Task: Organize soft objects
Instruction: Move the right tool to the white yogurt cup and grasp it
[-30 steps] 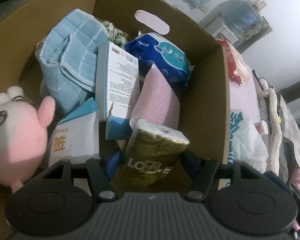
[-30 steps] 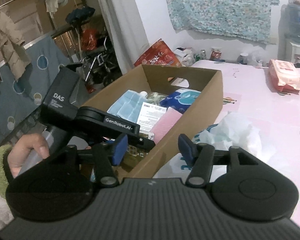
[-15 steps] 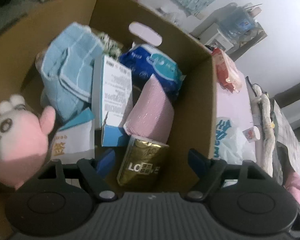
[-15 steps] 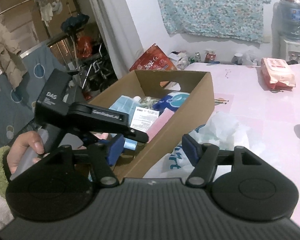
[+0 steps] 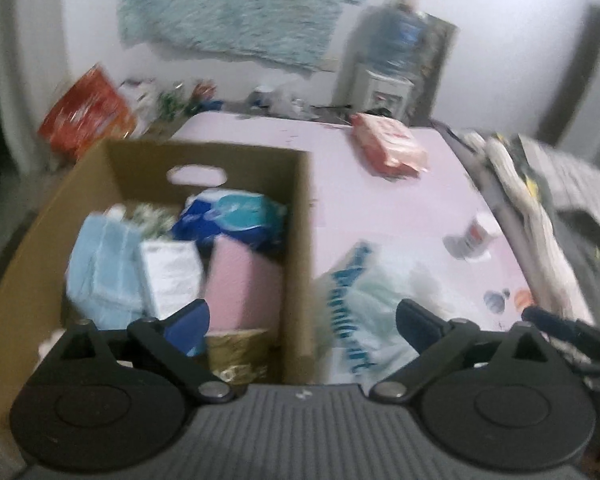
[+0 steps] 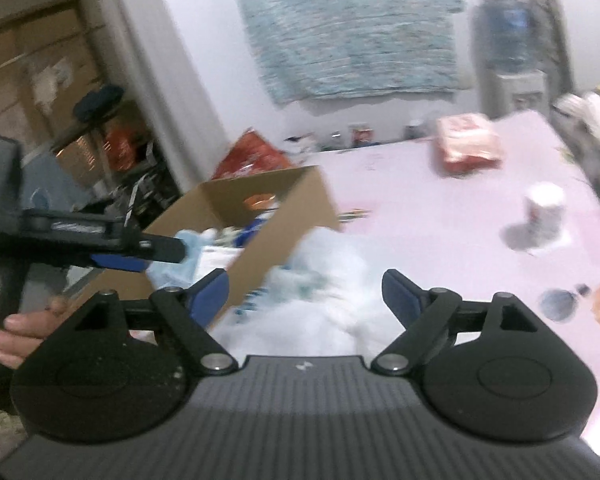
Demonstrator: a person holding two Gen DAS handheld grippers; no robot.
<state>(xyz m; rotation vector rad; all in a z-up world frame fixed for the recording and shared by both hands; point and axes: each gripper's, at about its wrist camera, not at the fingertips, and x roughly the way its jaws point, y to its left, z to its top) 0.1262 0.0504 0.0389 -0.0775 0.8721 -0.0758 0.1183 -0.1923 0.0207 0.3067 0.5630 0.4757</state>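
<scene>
The cardboard box (image 5: 296, 216) stands on the pink table and holds a blue towel (image 5: 100, 264), a white carton (image 5: 172, 276), a blue-white pack (image 5: 236, 216), a pink cloth (image 5: 244, 284) and the gold tissue pack (image 5: 236, 348). My left gripper (image 5: 300, 320) is open and empty above the box's near right corner. My right gripper (image 6: 305, 292) is open and empty over a white plastic bag (image 6: 324, 280), which also shows in the left wrist view (image 5: 372, 300). The box (image 6: 284, 208) and the left gripper (image 6: 116, 246) show at left in the right wrist view.
A red-pink wipes pack (image 5: 388, 148) lies at the table's far end, also in the right wrist view (image 6: 468, 146). A small white cup (image 6: 544, 208) stands on the table at right. Clothes hang at the table's right edge (image 5: 532, 208). Both views are blurred.
My left gripper let go of the gold tissue pack in the box, opened wide and lifted back and to the right. My right gripper moved right over the white bag.
</scene>
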